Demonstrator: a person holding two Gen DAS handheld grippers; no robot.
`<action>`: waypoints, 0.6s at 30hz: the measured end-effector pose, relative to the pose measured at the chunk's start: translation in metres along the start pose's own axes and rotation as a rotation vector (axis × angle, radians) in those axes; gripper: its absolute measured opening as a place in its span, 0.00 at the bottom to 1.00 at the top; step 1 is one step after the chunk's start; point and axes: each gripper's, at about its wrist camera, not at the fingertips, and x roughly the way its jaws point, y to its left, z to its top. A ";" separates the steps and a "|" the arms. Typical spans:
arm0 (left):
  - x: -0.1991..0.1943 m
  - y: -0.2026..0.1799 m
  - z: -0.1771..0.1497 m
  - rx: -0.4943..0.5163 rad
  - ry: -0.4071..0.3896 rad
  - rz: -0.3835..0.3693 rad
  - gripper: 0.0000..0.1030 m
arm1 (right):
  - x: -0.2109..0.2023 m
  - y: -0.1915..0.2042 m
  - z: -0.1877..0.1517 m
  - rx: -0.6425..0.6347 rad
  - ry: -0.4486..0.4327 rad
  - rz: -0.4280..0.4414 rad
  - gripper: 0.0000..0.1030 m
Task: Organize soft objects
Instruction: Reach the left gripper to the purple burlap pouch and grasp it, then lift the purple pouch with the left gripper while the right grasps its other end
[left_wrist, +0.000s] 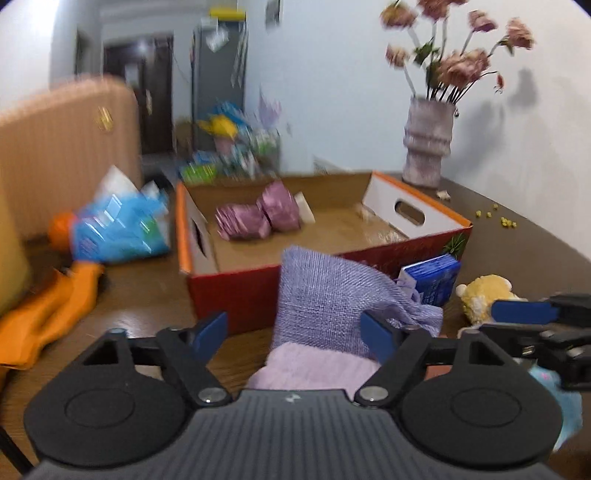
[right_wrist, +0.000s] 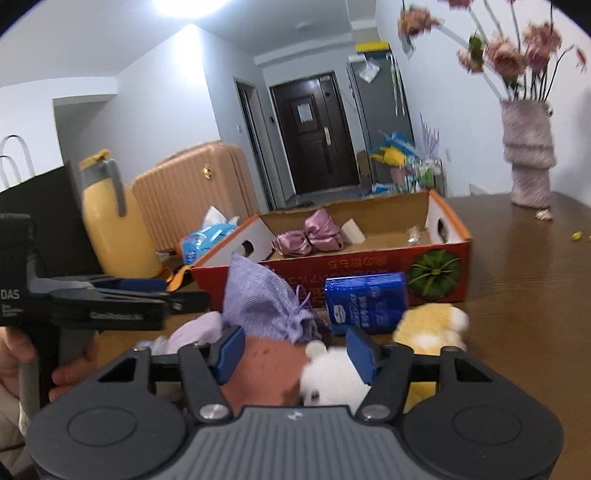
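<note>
Left gripper (left_wrist: 295, 328) is the closer one: the lilac woven drawstring pouch (left_wrist: 332, 295) sits straight ahead on the brown tabletop (left_wrist: 147, 295), between its spread jaws, not pinched yet. Right gripper (right_wrist: 295, 354), also spread, straddles a white-and-pink plush toy (right_wrist: 295, 373).

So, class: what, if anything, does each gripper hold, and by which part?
Nothing is clearly held: left gripper straddles the lavender drawstring pouch; right gripper straddles a pink-and-white plush toy, pads not visibly pressing.
</note>
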 end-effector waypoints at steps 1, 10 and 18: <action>0.009 0.006 0.001 -0.032 0.018 -0.032 0.72 | 0.012 -0.002 0.002 0.016 0.016 0.009 0.54; 0.035 0.033 0.004 -0.185 0.062 -0.195 0.44 | 0.070 -0.007 0.013 0.079 0.080 -0.003 0.24; -0.025 0.003 0.015 -0.094 -0.143 -0.179 0.25 | 0.030 0.002 0.026 0.069 -0.049 0.059 0.15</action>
